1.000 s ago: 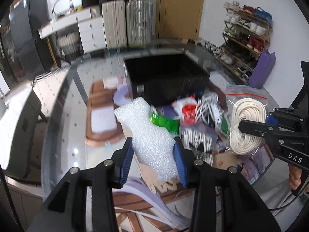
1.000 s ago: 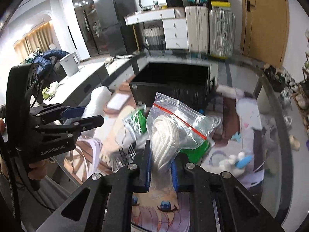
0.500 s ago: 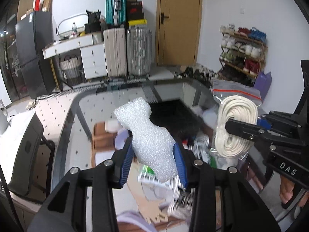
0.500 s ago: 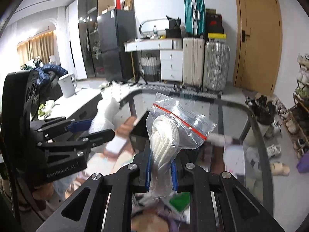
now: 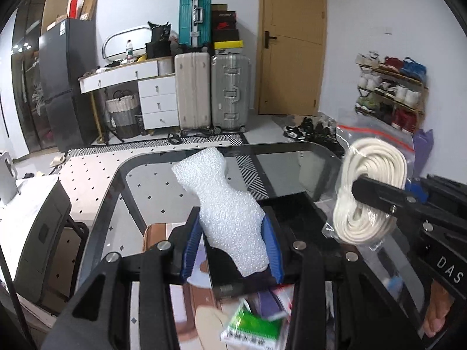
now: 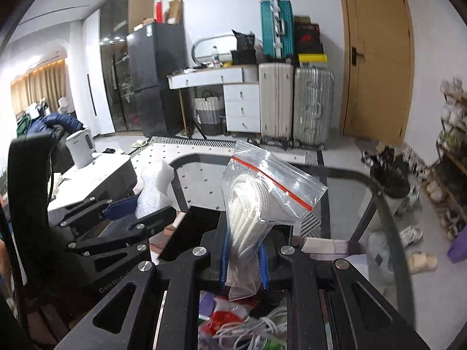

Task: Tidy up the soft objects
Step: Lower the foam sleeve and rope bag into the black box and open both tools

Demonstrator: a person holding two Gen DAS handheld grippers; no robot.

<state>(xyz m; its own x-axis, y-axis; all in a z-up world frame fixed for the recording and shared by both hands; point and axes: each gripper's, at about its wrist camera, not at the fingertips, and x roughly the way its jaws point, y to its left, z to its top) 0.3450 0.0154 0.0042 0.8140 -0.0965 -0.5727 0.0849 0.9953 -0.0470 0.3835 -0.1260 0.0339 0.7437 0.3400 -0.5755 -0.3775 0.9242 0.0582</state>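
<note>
Left tongs: narrow, blue pads pinching a white foam piece at its lower half; long axis runs up and slightly left from the jaws, free end above them. Black bin: just beyond and below both tongs, open top facing up, on the glass table; the foam hangs about over its near left edge. Right tongs: fully closed on a zip bag of coiled white rope, bag standing upright from the jaws, red seal at top. Loose clutter: cords and packets, below the tongs on the near side. Judgement: both loads sit just short of the bin, neither hand clearly nearer; a short forward carry should bring either over its opening.
</note>
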